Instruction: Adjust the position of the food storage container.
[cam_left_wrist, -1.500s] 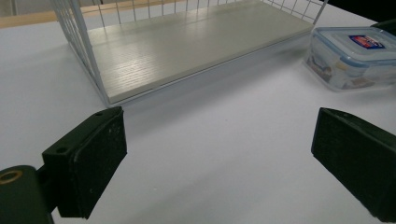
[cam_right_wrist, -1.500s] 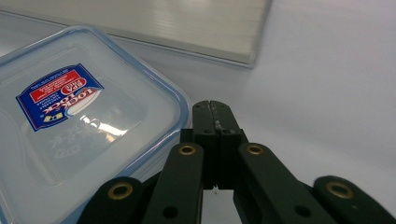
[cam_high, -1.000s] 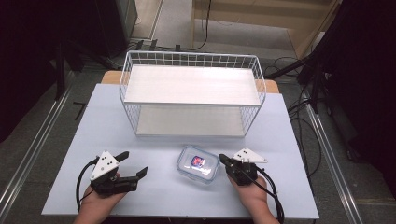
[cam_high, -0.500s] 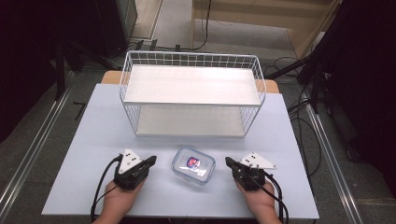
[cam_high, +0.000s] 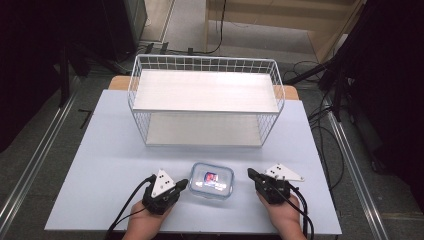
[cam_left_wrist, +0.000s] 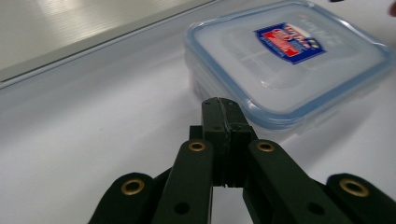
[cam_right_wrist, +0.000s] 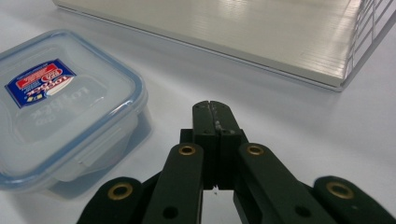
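A small clear plastic container (cam_high: 212, 181) with a blue-rimmed lid and a red and blue label lies on the table near the front edge, also seen as the container (cam_left_wrist: 285, 60) and the container (cam_right_wrist: 56, 107). My left gripper (cam_high: 183, 185) rests just left of it, jaws shut on nothing, its tip (cam_left_wrist: 219, 105) close to the container's edge. To the container's right, my right gripper (cam_high: 251, 174) sits with jaws shut and empty, the tip (cam_right_wrist: 210, 108) a little apart from the container.
A white wire rack (cam_high: 205, 100) with an upper and a lower shelf board stands at the back middle of the pale blue table (cam_high: 100, 160). Its lower board (cam_right_wrist: 233, 32) lies just ahead of the grippers. Cables trail off the table's front edge.
Both hands slid inward and forward toward the container. The left gripper, open one second ago, has shut and moved right. The container has stayed about where it was.
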